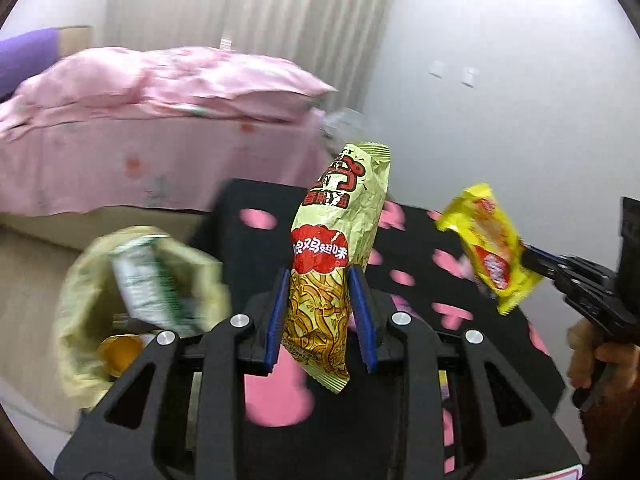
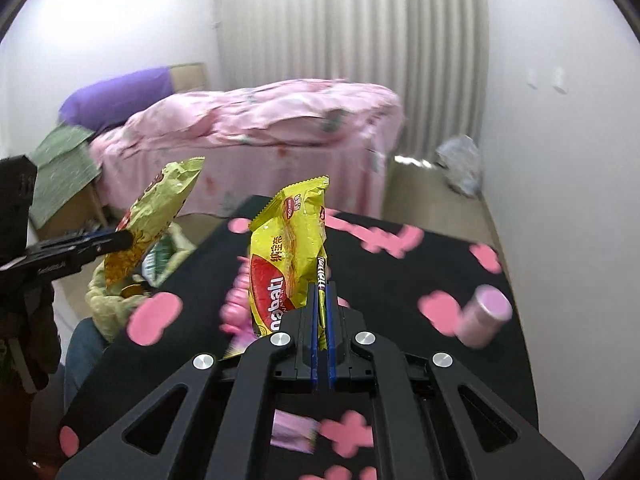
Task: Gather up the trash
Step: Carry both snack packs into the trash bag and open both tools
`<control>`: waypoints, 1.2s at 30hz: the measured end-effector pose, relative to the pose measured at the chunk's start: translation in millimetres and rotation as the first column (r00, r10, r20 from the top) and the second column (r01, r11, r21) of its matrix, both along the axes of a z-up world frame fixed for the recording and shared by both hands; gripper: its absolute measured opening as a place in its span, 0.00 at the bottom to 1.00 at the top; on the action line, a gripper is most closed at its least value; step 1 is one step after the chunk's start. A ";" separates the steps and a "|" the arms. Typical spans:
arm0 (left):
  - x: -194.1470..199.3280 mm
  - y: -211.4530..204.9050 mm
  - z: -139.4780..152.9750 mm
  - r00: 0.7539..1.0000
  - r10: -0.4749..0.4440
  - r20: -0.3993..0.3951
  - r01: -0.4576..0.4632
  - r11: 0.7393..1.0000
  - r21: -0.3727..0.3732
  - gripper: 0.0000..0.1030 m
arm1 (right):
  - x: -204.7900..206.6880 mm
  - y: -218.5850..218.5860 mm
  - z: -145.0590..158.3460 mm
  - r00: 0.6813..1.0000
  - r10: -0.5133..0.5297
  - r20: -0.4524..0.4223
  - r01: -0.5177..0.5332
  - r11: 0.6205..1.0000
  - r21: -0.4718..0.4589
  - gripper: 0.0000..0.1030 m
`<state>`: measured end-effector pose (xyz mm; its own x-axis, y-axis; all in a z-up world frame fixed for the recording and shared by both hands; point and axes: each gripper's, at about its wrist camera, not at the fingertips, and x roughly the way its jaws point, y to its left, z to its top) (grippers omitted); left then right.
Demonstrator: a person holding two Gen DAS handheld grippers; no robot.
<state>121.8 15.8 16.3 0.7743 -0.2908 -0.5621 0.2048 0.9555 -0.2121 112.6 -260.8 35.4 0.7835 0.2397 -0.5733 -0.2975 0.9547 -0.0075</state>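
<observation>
My left gripper is shut on a tall green-yellow snack bag, its blue pads pressing the bag's lower half from both sides. It holds the bag upright over the black table. My right gripper is shut on the edge of a yellow wafer wrapper, also lifted off the table. Each view shows the other gripper: the right gripper with its wrapper at the right, the left gripper with the snack bag at the left.
A bin with a pale green liner stands left of the table, holding a green-white carton and a yellow item. A pink jar lies on the table's right side. Behind are a pink bed and a plastic bag in the corner.
</observation>
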 end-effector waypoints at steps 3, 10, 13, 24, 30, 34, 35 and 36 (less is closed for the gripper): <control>-7.4 39.3 -2.1 0.993 0.121 0.005 -0.121 0.993 -0.001 0.29 | 7.6 39.0 7.7 0.997 0.074 0.008 -0.073 0.997 -0.040 0.04; -18.8 105.2 -17.0 0.967 0.254 -0.026 -0.255 0.964 -0.076 0.29 | 23.4 125.7 11.4 0.975 0.223 0.004 -0.221 0.970 -0.101 0.04; -22.4 124.6 -23.2 0.956 0.292 -0.030 -0.294 0.951 -0.097 0.29 | 28.4 158.4 7.3 0.962 0.273 -0.012 -0.273 0.955 -0.116 0.04; -7.4 150.1 -52.0 0.896 0.434 -0.090 -0.436 0.900 -0.001 0.29 | 81.9 225.1 -28.2 0.933 0.338 -0.126 -0.351 0.931 -0.103 0.04; 8.1 160.7 -84.4 0.874 0.454 -0.171 -0.458 0.889 0.015 0.29 | 110.9 267.1 -81.0 0.884 0.394 -0.251 -0.428 0.899 -0.096 0.04; 19.0 164.7 -99.7 0.862 0.460 -0.211 -0.467 0.884 0.020 0.29 | 126.5 290.9 -115.4 0.842 0.420 -0.339 -0.469 0.880 -0.076 0.04; 21.1 166.1 -102.6 0.860 0.462 -0.217 -0.469 0.883 0.020 0.29 | 128.3 293.8 -119.3 0.838 0.422 -0.348 -0.471 0.879 -0.070 0.04; 23.8 167.5 -105.7 0.857 0.464 -0.225 -0.472 0.882 0.021 0.29 | 129.3 295.8 -122.4 0.836 0.422 -0.352 -0.471 0.880 -0.064 0.04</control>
